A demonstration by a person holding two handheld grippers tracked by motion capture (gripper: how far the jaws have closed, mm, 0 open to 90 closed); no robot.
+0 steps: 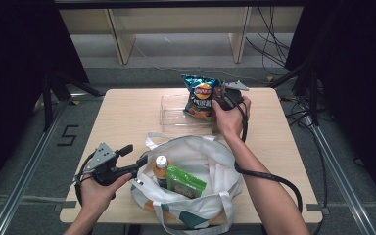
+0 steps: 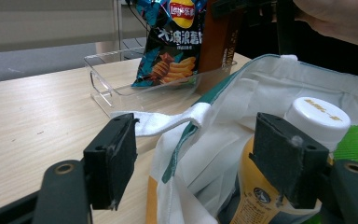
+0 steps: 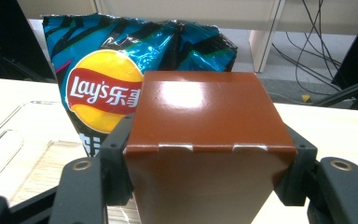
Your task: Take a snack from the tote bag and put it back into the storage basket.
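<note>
My right gripper [image 1: 223, 96] [image 3: 205, 156] is shut on a glossy brown box [image 3: 200, 126], its pads pressed to the box's two sides. The box stands upright over the right end of a clear plastic tray [image 1: 171, 116] [image 2: 103, 86], right beside a blue Lay's chip bag [image 1: 200, 95] [image 3: 100, 74] that stands in the tray. A white tote bag [image 1: 214, 159] [image 2: 265, 88] lies open at the table's front, holding a white-capped bottle of orange drink [image 1: 161, 165] [image 2: 318, 119] and a green packet [image 1: 186, 182]. My left gripper [image 1: 133, 155] [image 2: 200, 158] is open at the bag's left rim.
The light wooden table [image 1: 127, 112] has bare room on its left half and far right. Beyond its back edge are wooden shelf legs [image 1: 120, 41] and floor cables [image 1: 274, 49]. Metal rails [image 1: 27, 171] run along the floor on both sides.
</note>
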